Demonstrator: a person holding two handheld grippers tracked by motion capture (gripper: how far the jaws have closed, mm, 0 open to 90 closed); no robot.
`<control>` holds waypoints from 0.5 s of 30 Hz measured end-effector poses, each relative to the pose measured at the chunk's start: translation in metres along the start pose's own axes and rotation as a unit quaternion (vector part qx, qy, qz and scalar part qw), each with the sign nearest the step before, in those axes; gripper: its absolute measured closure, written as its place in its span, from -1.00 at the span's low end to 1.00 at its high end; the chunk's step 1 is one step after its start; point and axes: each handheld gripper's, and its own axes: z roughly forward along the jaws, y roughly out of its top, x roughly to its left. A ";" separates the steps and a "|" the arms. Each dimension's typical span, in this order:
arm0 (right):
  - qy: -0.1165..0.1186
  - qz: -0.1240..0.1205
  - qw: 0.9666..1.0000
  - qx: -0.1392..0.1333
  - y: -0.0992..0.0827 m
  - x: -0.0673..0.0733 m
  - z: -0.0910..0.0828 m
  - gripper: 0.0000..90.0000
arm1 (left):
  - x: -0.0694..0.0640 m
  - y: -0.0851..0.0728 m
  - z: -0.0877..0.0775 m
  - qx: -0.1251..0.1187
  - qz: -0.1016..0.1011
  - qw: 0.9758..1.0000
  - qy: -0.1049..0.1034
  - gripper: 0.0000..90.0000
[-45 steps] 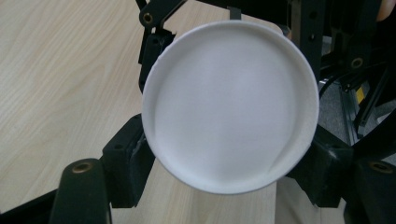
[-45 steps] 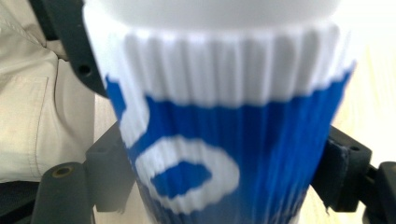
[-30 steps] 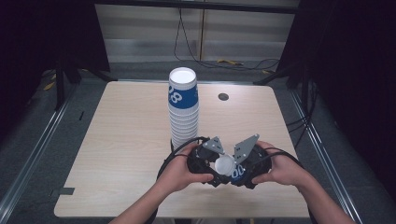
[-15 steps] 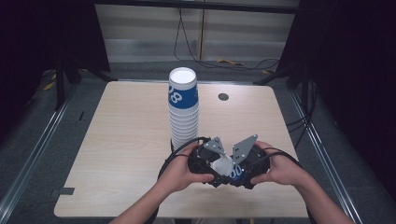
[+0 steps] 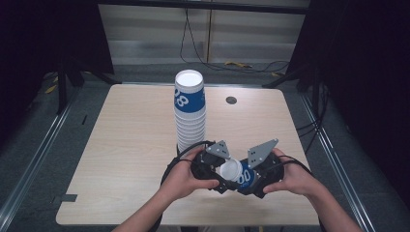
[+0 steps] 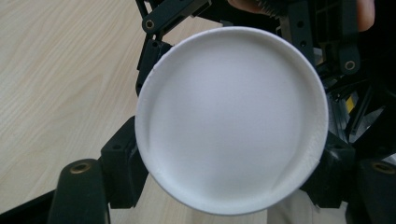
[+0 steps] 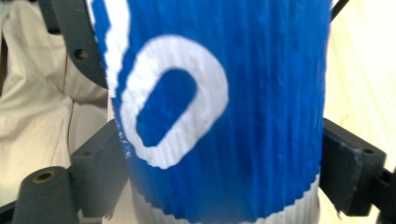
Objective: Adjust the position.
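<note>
Your left hand-held gripper (image 5: pixel 223 170) and your right hand-held gripper (image 5: pixel 252 180) meet near the front edge of the bench (image 5: pixel 121 145), both closed on a single blue-and-white paper cup (image 5: pixel 239 173) lying on its side between them. In the left gripper view, the jaws have just been closing a little, and the cup's white bottom (image 6: pixel 231 119) sits squarely between them, its rim pressed by the pads on either side. In the right gripper view, your jaws clamp the ribbed blue wall (image 7: pixel 219 112) with its large white numeral. Your left hand (image 5: pixel 181 176) and right hand (image 5: pixel 295 176) cradle the two tools close together. Just behind them, a tall stack of matching cups (image 5: pixel 189 111) stands upright, and a small dark disc (image 5: pixel 231 100) lies farther back on the bench.
</note>
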 end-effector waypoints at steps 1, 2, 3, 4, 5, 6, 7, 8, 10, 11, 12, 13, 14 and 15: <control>-0.002 0.005 1.000 -0.008 -0.001 0.000 0.000 -0.69 | 0.000 0.000 0.000 0.000 0.000 1.000 0.002 -0.37; -0.004 0.006 1.000 -0.015 -0.003 0.000 -0.001 -0.69 | 0.000 0.000 -0.001 -0.001 -0.001 1.000 0.001 -0.37; -0.004 0.011 1.000 -0.018 -0.004 0.000 -0.001 -0.69 | 0.000 0.000 -0.001 -0.002 -0.002 1.000 0.000 -0.37; -0.005 0.013 1.000 -0.021 -0.005 0.000 -0.002 -0.69 | 0.000 0.000 -0.001 -0.002 -0.001 1.000 0.000 -0.37; -0.005 0.016 1.000 -0.024 -0.006 0.000 -0.002 -0.70 | 0.000 -0.001 -0.001 -0.004 -0.001 1.000 0.001 -0.37; -0.007 0.018 0.999 -0.028 -0.007 0.000 -0.003 -0.71 | 0.000 -0.001 -0.002 -0.006 -0.002 1.000 0.001 -0.37; -0.007 0.023 0.999 -0.035 -0.008 0.000 -0.003 -0.71 | 0.001 -0.001 -0.003 -0.005 -0.003 1.000 0.000 -0.37; -0.007 0.027 0.999 -0.038 -0.009 0.000 -0.004 -0.71 | 0.000 -0.001 -0.003 -0.007 -0.005 1.000 0.002 -0.37; -0.009 0.029 0.999 -0.045 -0.010 0.001 -0.004 -0.71 | 0.000 -0.001 -0.003 -0.005 -0.005 1.000 -0.001 -0.37; -0.006 0.032 0.998 -0.046 -0.010 0.001 -0.004 -0.71 | 0.000 -0.001 -0.003 -0.009 -0.005 1.000 -0.001 -0.37; -0.005 0.032 0.998 -0.049 -0.011 0.001 -0.004 -0.71 | -0.001 -0.001 -0.003 -0.008 -0.004 1.000 -0.001 -0.37; -0.004 0.035 0.998 -0.050 -0.011 0.001 -0.004 -0.71 | -0.001 -0.001 -0.004 -0.008 -0.003 1.000 0.000 -0.37; -0.003 0.037 0.998 -0.051 -0.012 0.001 -0.004 -0.71 | 0.000 0.000 -0.005 -0.010 -0.004 1.000 0.000 -0.37; -0.005 0.036 0.998 -0.050 -0.013 0.001 -0.003 -0.71 | 0.000 0.000 -0.006 -0.012 -0.004 1.000 0.000 -0.37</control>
